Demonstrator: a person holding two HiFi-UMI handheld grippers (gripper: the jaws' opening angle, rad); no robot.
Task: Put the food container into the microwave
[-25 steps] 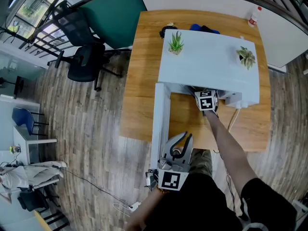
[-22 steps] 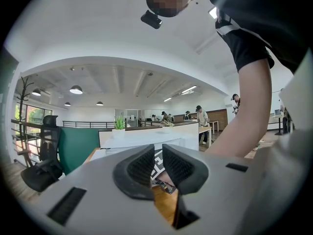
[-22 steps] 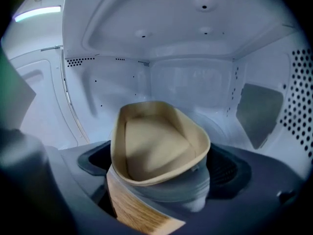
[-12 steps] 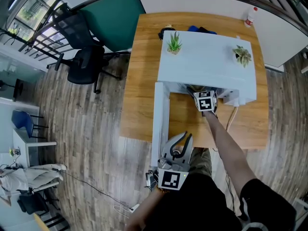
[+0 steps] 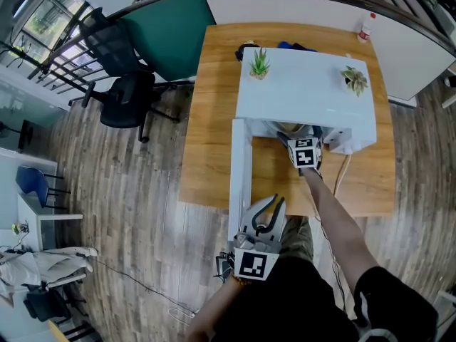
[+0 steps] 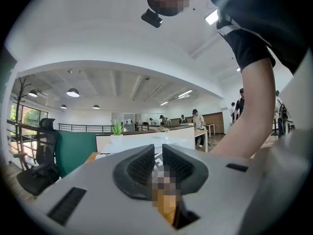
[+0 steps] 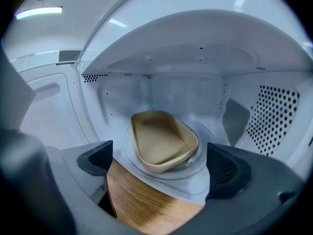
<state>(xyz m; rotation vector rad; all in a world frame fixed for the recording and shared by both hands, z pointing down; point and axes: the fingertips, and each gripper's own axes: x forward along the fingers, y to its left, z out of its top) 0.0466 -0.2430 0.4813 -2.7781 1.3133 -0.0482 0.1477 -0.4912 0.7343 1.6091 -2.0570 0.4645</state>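
The tan food container (image 7: 164, 142) lies empty on the glass turntable (image 7: 195, 168) inside the white microwave (image 5: 306, 91). My right gripper (image 7: 161, 165) is open just in front of the cavity mouth, jaws spread wide, nothing between them; the container sits apart beyond the fingertips. In the head view the right gripper (image 5: 305, 152) is at the microwave opening, and a sliver of the container (image 5: 288, 128) shows. My left gripper (image 5: 265, 216) is held low near my body, pointing up, jaws shut with nothing held. The microwave door (image 5: 240, 169) stands open to the left.
Two small potted plants (image 5: 261, 63) (image 5: 354, 80) stand on top of the microwave. The wooden table (image 5: 210, 120) carries a white bottle (image 5: 365, 26) at its far right corner and dark items behind the microwave. A black office chair (image 5: 121, 84) stands to the left.
My right gripper has stayed at the microwave opening; the head view has shifted slightly. The left gripper has not moved.
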